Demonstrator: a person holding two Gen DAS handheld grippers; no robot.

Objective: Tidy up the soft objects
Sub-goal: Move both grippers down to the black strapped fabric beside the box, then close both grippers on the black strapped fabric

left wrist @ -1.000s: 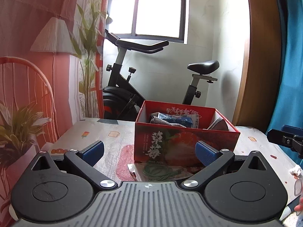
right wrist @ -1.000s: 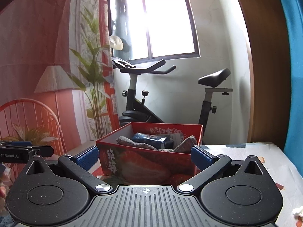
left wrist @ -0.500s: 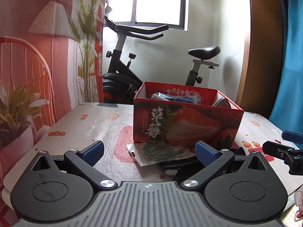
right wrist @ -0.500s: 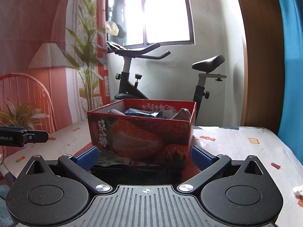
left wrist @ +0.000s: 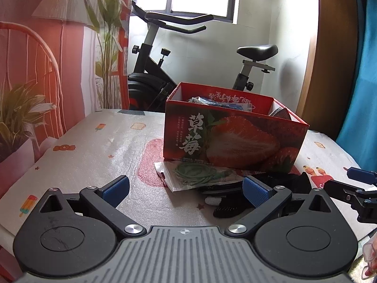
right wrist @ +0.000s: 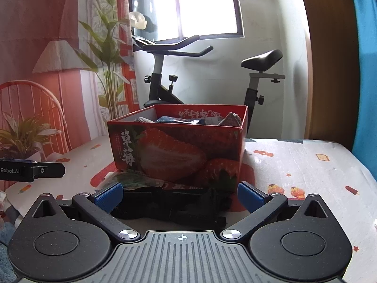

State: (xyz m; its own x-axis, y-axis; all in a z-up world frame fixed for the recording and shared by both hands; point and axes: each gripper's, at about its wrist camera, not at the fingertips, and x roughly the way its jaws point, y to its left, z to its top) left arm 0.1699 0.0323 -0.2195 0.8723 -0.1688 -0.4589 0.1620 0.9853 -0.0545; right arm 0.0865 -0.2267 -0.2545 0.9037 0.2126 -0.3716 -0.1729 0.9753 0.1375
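strawberry box [left wrist: 233,139] already has a few soft bits inside, black fabric [right wrist: 169,202] and bagged green cord [left wrist: 198,172] at its 6 o'clock still left, both the left gripper [left wrist: 186,189] and right gripper [right wrist: 180,194] wide apart, empty.

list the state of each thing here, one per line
left gripper: open, empty, low over the table
right gripper: open, around the black fabric, not closed on it
box: open top, upright, items inside
black fabric: crumpled on the table by the box
clear bag: flat, green cord inside, partly under the box
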